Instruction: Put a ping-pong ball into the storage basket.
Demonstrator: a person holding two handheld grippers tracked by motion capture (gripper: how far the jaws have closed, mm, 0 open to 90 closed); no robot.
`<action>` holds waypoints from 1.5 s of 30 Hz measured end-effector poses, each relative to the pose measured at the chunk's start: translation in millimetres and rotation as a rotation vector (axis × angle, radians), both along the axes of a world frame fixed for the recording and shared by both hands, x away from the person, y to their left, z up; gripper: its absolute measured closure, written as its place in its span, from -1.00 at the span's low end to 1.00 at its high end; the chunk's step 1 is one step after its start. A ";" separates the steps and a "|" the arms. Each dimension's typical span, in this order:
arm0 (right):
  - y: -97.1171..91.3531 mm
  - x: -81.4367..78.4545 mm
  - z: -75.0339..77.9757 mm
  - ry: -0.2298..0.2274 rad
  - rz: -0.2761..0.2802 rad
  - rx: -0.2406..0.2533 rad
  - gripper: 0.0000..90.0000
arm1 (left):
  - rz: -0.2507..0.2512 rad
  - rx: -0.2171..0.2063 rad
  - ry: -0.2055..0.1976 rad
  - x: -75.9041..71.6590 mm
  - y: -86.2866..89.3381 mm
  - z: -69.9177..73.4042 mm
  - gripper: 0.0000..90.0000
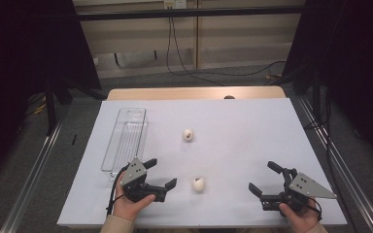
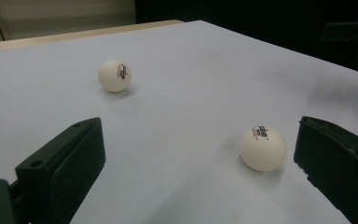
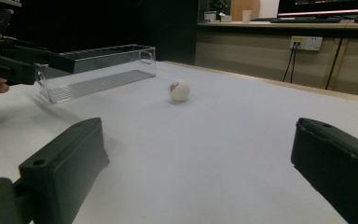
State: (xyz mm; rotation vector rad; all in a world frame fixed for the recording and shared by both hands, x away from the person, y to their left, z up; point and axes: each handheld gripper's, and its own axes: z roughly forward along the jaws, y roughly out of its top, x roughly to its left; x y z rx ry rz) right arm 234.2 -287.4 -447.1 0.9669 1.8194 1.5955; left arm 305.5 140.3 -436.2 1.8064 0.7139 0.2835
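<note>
two spread tools, two balls between them

the left tool point(image 1: 156, 174) sits low and left of centre in the high view, held in a hand point(image 1: 128, 204), its jaws spread wide and holding nothing. in the left gripper view the near ball point(image 2: 263, 148) lies on the white counter point(image 2: 191, 70) in the lower right of the frame, just inside the right-hand jaw and apart from it. in the high view this ball point(image 1: 198, 183) lies just right of the left tool, near the bottom centre.

the right tool point(image 1: 264, 177) is in the lower right of the high view, jaws also spread and empty, well apart from the near ball.

the far ball point(image 1: 188, 135) lies at the middle of the frame, alone on the counter. a clear tray point(image 1: 125, 141) lies lengthwise at left of centre, just above the left tool.
</note>
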 end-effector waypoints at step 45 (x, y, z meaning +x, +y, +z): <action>0.6 0.0 0.6 -0.005 0.001 -0.001 -0.94 | -0.047 0.039 0.046 1.5 -16.2 -4.9 -0.95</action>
